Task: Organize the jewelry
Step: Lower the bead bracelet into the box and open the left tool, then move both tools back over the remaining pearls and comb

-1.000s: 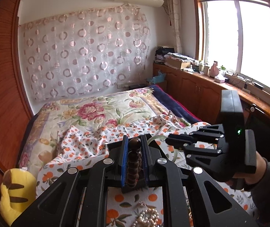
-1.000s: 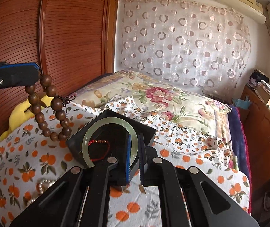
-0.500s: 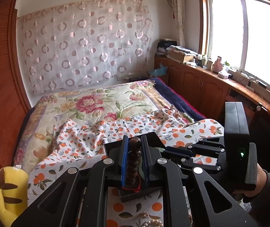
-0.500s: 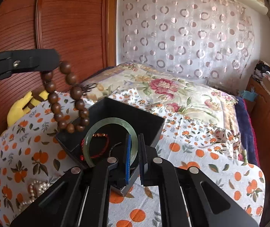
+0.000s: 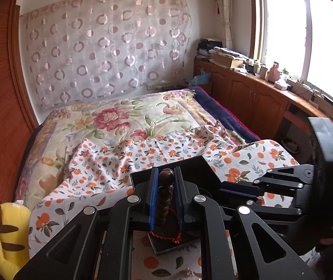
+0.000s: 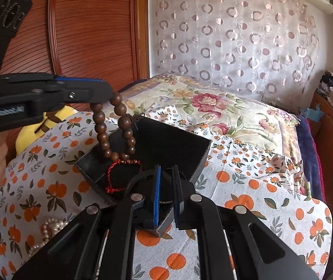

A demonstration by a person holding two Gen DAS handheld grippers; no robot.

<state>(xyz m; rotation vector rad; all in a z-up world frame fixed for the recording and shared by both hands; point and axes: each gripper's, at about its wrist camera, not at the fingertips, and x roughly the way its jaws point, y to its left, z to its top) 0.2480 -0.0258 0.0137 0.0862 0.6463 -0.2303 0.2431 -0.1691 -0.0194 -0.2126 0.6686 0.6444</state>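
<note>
Left gripper [image 6: 105, 91], jaws clamped on the wooden bead bracelet [image 6: 115, 128], dangles it over the black tray [image 6: 166, 144] for dropping; right gripper [image 6: 165, 186], jaws clamped on the tray's near wall, steadies it

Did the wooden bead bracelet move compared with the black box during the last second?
Yes. The wooden bead bracelet, held by the left tongs, moved right, from beside the black box to over it.

Yellow plush toy [image 5: 7, 233], floral bedspread [image 5: 119, 119], circle-patterned curtain [image 5: 105, 53], wooden cabinets [image 5: 255, 102]
</note>
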